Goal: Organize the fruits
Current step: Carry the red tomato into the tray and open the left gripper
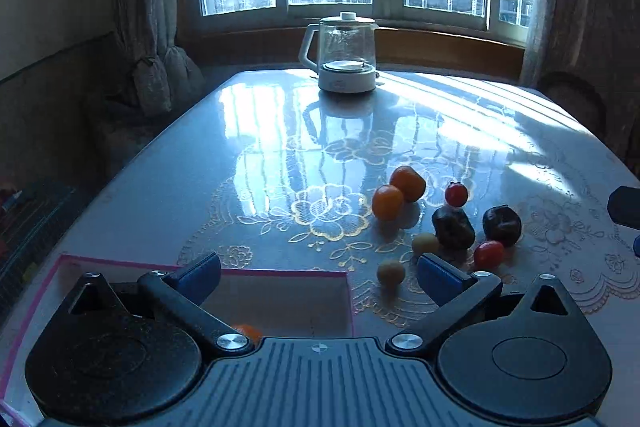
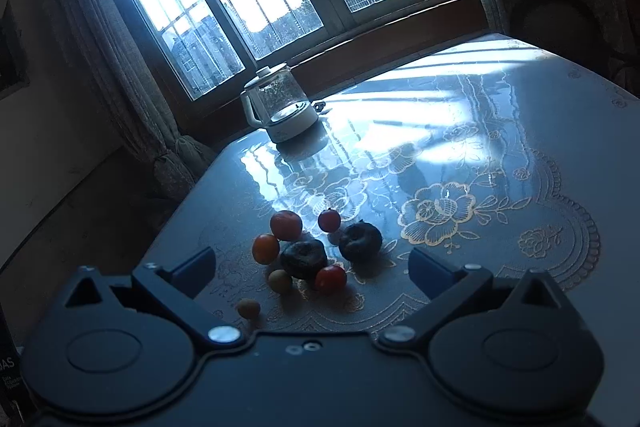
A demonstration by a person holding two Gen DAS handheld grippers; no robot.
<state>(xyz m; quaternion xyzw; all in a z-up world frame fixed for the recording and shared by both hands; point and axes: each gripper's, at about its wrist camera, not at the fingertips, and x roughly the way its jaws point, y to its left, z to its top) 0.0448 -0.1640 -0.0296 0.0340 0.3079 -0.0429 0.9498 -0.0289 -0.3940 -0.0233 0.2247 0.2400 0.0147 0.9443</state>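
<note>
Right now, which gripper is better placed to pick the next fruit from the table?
Right. Its open jaws face the fruit cluster, with the red tomato nearly centred between them. The left gripper hangs over the pink-edged box, fruits off to its right.

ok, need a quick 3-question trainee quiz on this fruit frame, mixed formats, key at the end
1. True or false: the left gripper is shut on a fruit.
2. How many dark fruits lie in the pile on the table?
A) one B) two C) four
3. Fill in: an orange fruit already lies inside the pink-edged ____ under the left gripper.

Key
1. False. Both it and the right gripper are open and empty.
2. B. The second dark one sits right of the first.
3. box
</note>
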